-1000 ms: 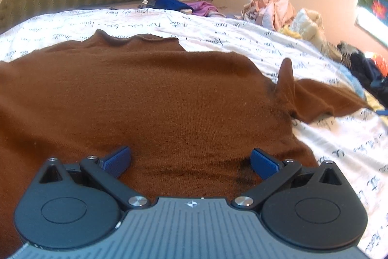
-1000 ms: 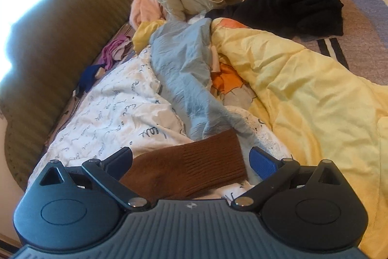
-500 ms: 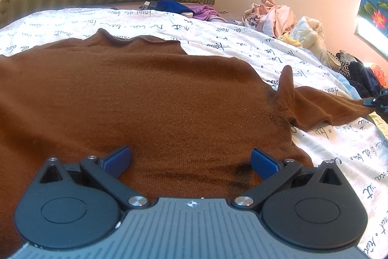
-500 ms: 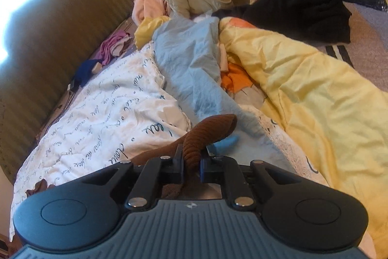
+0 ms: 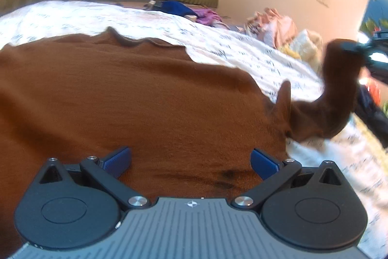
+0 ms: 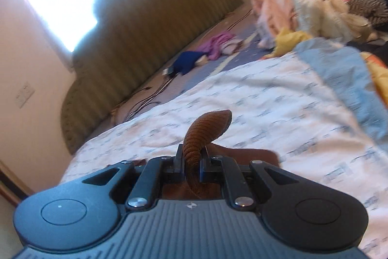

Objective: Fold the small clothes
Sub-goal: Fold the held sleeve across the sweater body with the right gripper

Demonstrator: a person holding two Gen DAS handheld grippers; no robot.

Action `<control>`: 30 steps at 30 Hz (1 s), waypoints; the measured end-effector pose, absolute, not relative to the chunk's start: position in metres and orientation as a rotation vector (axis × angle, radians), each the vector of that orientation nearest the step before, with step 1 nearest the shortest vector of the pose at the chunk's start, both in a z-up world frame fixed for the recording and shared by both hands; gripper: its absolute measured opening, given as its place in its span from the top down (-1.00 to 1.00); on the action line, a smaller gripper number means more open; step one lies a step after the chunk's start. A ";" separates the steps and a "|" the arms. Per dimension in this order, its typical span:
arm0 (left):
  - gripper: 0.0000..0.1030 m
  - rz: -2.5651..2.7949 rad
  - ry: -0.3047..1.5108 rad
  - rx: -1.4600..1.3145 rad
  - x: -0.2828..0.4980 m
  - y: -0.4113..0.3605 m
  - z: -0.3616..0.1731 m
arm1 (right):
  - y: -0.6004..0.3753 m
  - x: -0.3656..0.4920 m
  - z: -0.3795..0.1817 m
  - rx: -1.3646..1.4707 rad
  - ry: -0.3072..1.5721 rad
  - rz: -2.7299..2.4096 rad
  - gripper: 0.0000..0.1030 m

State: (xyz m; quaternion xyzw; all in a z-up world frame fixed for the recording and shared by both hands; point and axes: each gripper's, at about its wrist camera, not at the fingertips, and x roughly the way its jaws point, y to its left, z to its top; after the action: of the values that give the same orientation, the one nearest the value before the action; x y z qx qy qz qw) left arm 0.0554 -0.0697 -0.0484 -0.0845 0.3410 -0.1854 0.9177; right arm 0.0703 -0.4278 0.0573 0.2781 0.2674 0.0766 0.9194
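Note:
A brown knit sweater (image 5: 135, 98) lies spread flat on the white printed bedsheet (image 5: 242, 50). My left gripper (image 5: 191, 160) hovers just over the sweater's lower body, jaws wide apart with only flat fabric below them. The sweater's right sleeve (image 5: 337, 89) is lifted off the bed and bends upward. My right gripper (image 6: 191, 168) is shut on the sleeve's ribbed cuff (image 6: 206, 125), which sticks up between the pads. In the left wrist view the right gripper (image 5: 359, 49) shows at the far right, holding the cuff end.
A green padded headboard (image 6: 135, 40) runs along the wall. Blue and purple clothes (image 6: 208, 50) lie beside it, with cables nearby. A pile of pink, cream and yellow laundry (image 6: 303, 6) sits at the bed's far side, next to a light-blue and yellow quilt (image 6: 344, 74).
My right gripper shut on the brown cuff, then lifted the sleeve off the bed and carried it toward the sweater's body, rolling as it went. The left gripper drifted only slightly.

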 end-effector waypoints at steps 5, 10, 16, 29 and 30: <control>-1.00 -0.339 0.709 -0.322 0.055 -0.008 -0.027 | -0.329 0.115 0.039 0.613 0.592 0.310 0.82; -1.00 -0.335 0.728 -0.565 0.072 0.068 -0.018 | -0.242 0.150 -0.005 0.681 0.682 0.392 0.82; -1.00 -0.376 0.841 -0.777 0.106 0.105 -0.037 | -0.180 0.170 -0.075 0.655 0.899 0.360 0.57; -0.92 -0.514 1.022 -0.763 0.176 0.038 -0.058 | -0.273 0.032 -0.009 0.477 0.599 0.214 -0.90; -0.75 -0.511 1.026 -0.744 0.178 0.035 -0.060 | -0.282 0.024 -0.013 0.488 0.592 0.200 -0.90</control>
State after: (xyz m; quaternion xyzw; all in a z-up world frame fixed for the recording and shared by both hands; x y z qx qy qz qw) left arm 0.1784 0.0352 -0.0595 -0.3439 0.4739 -0.2359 0.7756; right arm 0.0239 -0.2819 -0.0127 0.2376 0.2885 0.0976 0.9224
